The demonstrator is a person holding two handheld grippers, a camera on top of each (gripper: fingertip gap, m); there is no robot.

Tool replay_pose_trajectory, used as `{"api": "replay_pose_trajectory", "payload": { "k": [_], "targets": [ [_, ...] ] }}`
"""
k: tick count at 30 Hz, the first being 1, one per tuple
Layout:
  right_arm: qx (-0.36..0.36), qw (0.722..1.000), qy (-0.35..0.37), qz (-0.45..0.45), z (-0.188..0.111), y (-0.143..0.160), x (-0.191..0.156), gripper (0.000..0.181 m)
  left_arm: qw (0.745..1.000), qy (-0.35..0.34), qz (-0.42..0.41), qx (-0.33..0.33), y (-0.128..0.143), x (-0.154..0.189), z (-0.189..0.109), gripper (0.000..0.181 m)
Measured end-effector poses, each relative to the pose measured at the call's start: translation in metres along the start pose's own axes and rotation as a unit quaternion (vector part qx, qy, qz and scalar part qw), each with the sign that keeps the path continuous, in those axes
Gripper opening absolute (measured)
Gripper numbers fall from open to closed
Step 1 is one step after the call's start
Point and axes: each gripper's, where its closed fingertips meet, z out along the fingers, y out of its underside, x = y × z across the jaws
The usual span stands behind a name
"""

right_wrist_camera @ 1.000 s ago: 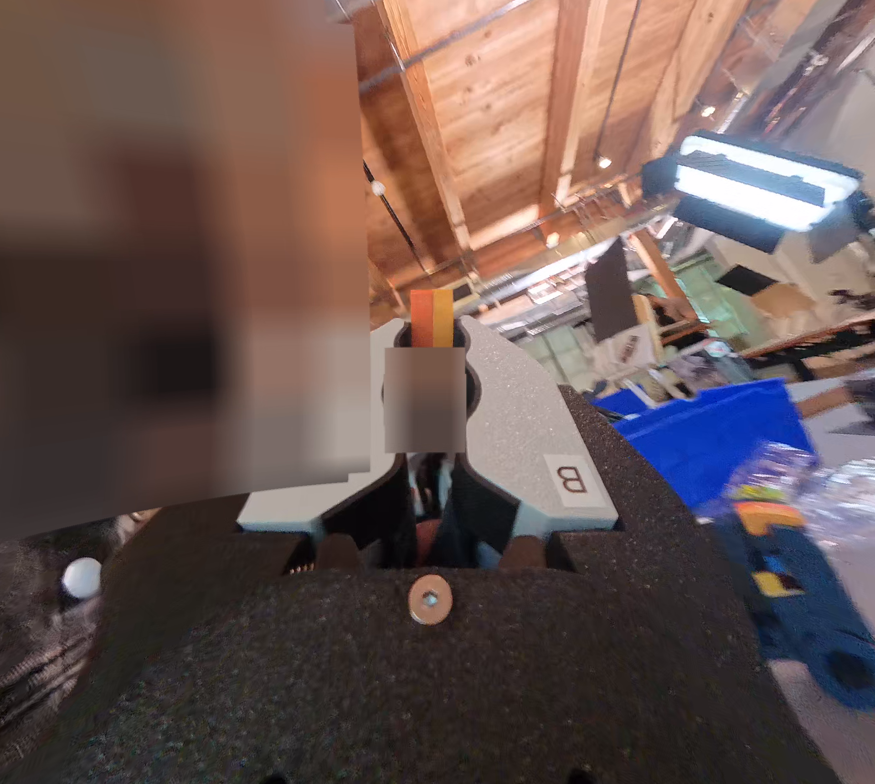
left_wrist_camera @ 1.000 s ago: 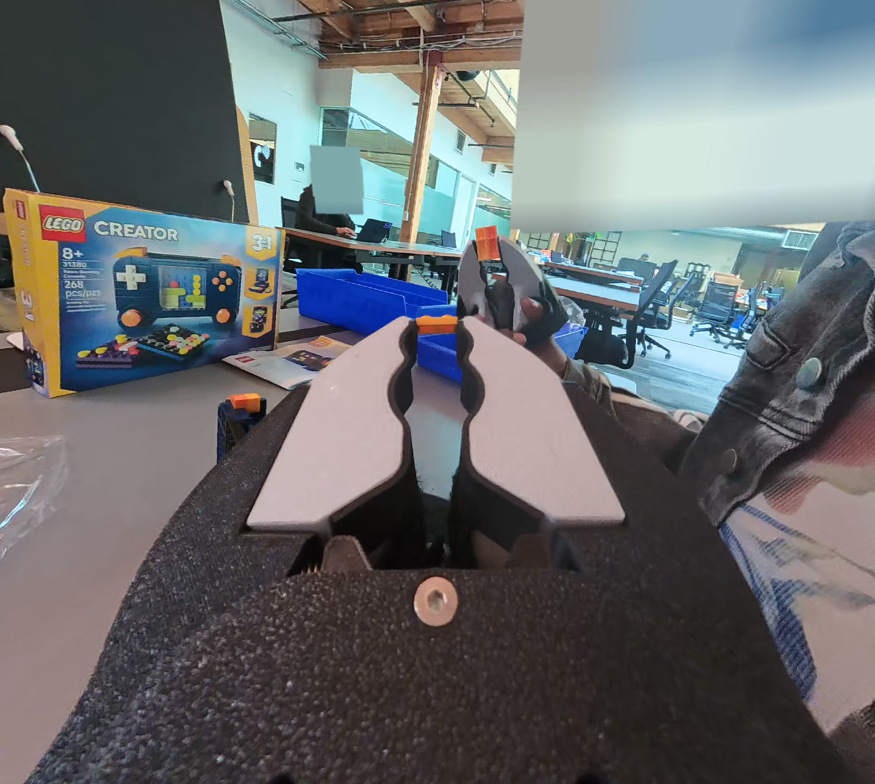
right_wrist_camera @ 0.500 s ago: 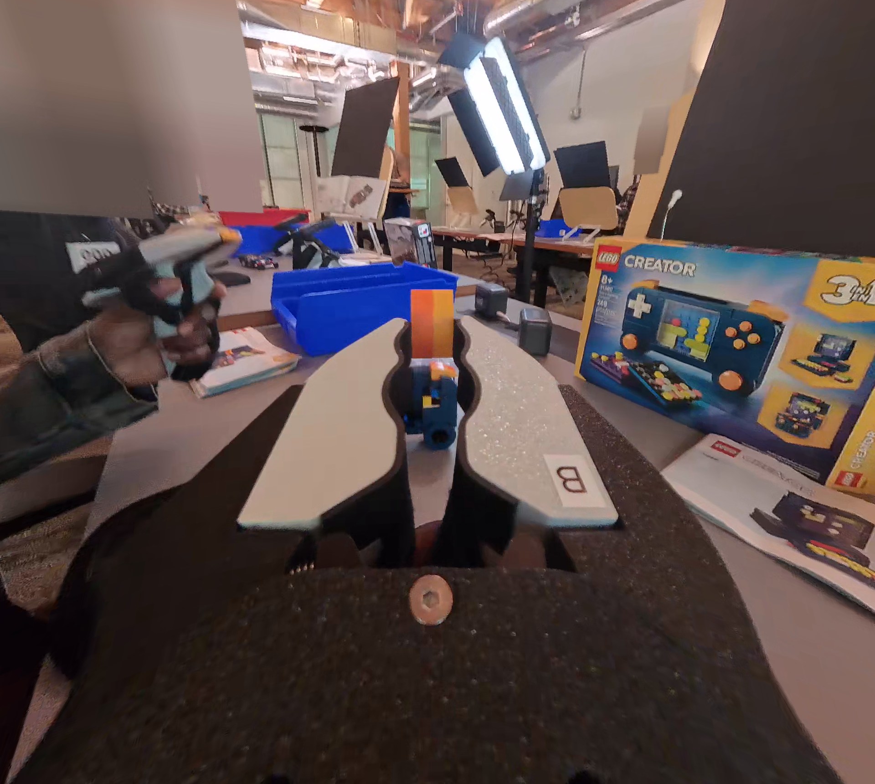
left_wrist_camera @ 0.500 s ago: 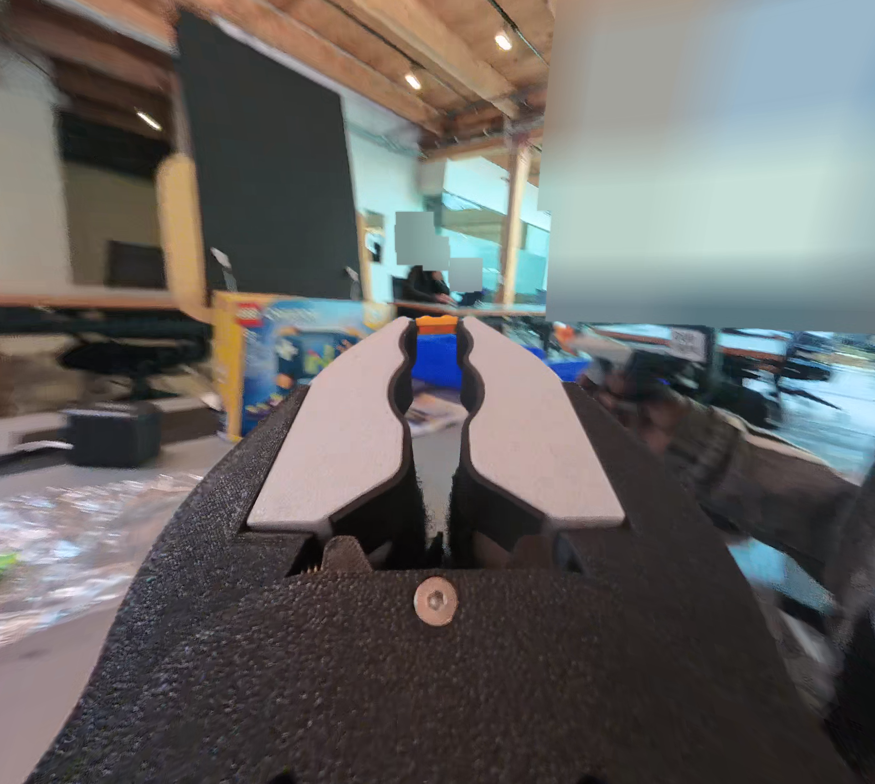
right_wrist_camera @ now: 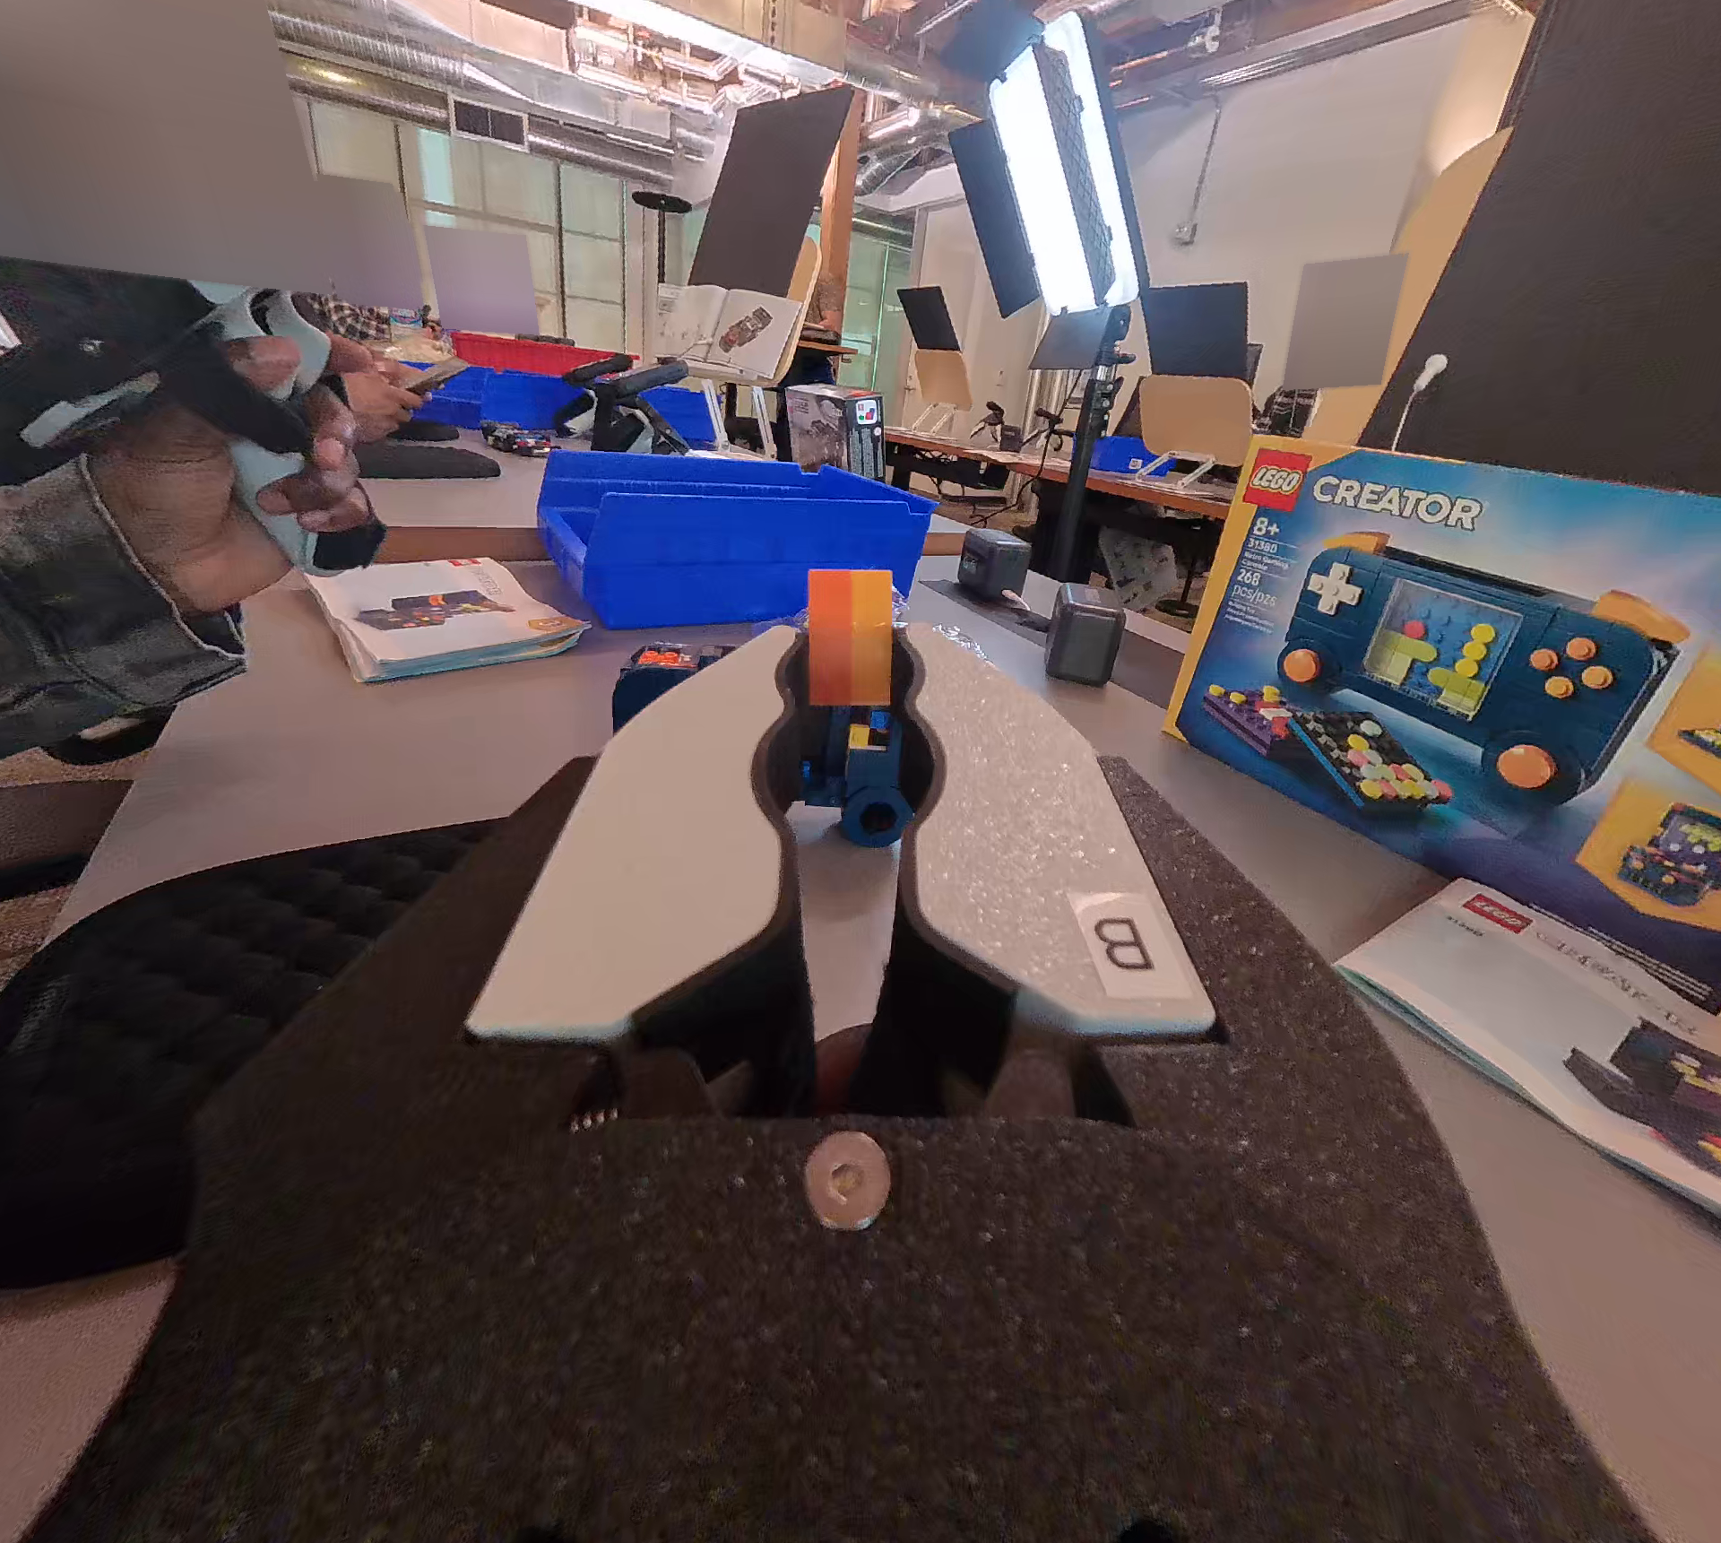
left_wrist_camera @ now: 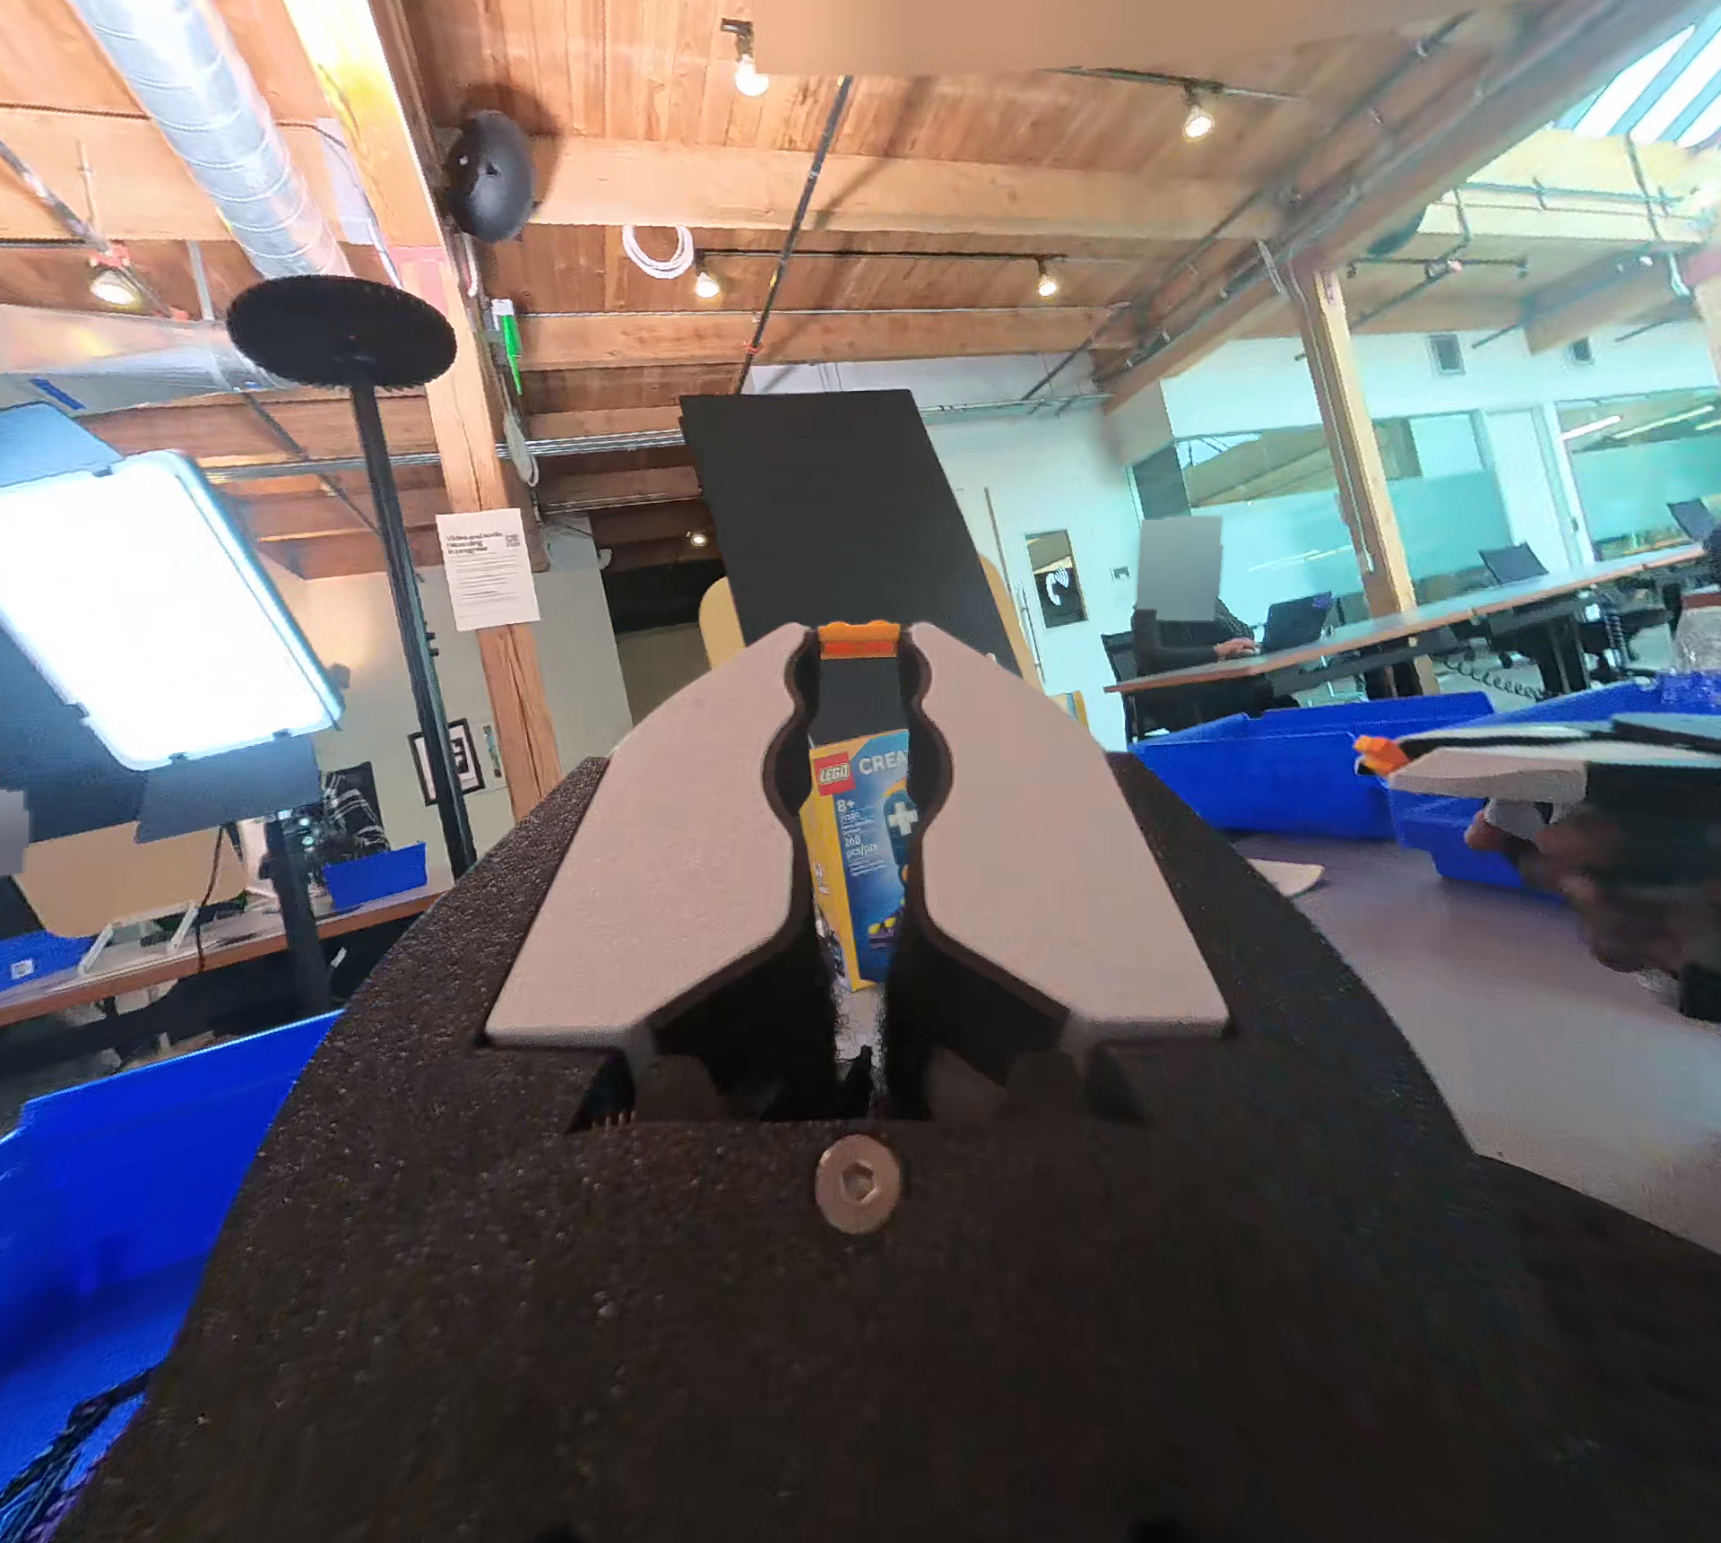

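My left gripper (left_wrist_camera: 859, 652) is shut on a thin orange plate (left_wrist_camera: 859, 634) at its fingertips and is tilted up toward the ceiling. My right gripper (right_wrist_camera: 849, 651) is shut on a flat orange piece (right_wrist_camera: 849, 613) that stands up between the tips. It is level above the grey table (right_wrist_camera: 391, 734). Just beyond its tips a small dark blue brick build (right_wrist_camera: 861, 781) sits on the table. A second dark blue build (right_wrist_camera: 657, 674) lies to its left. The right gripper also shows at the right of the left wrist view (left_wrist_camera: 1490, 762). The hand-held left gripper shows at the left of the right wrist view (right_wrist_camera: 140, 399).
A brick-set box (right_wrist_camera: 1453, 641) stands at the right, also seen between the left fingers (left_wrist_camera: 857, 837). Booklets lie at the right (right_wrist_camera: 1537, 1033) and far left (right_wrist_camera: 438, 623). A blue bin (right_wrist_camera: 726, 539) is behind, a black mat (right_wrist_camera: 186, 986) at near left, and a lit lamp panel (left_wrist_camera: 140, 613). The left gripper's tips are roughly 25 centimeters from the right gripper's. To reach the small dark blue brick build (right_wrist_camera: 861, 781) in a straight line is about 20 centimeters for my right fingers, about 30 centimeters for my left.
The left gripper swung left and tilted up, still holding the orange plate. The right gripper came down from pointing at the ceiling to table level and moved closer to the blue build.
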Motion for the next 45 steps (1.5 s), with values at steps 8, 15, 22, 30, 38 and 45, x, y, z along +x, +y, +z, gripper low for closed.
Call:
{"api": "replay_pose_trajectory", "payload": {
  "k": [8,15,22,30,38,45],
  "targets": [
    [0.012,1.0,0.002,0.007,-0.002,0.005,0.002,0.016,0.999,0.023,-0.03,-0.004,0.006,0.012,0.009,0.015],
    [0.015,1.0,0.018,0.001,-0.006,0.003,0.007,0.016,0.997,0.033,-0.068,-0.006,0.016,0.019,0.015,0.015],
    [-0.038,0.985,0.169,-0.024,-0.052,-0.024,0.06,0.016,0.998,0.035,-0.046,-0.019,0.015,0.018,0.015,0.015],
    [-0.186,0.881,0.418,-0.118,-0.188,-0.07,0.157,0.016,0.998,0.028,-0.06,-0.025,0.021,0.017,0.014,0.015],
    [-0.382,0.867,0.316,-0.061,-0.18,-0.076,0.314,0.016,0.996,0.063,-0.064,-0.022,0.016,0.034,0.026,0.015],
    [-0.427,0.808,0.341,0.22,-0.189,0.011,0.449,0.043,0.995,0.077,-0.045,-0.039,0.017,0.051,0.034,0.015]
  ]
}}
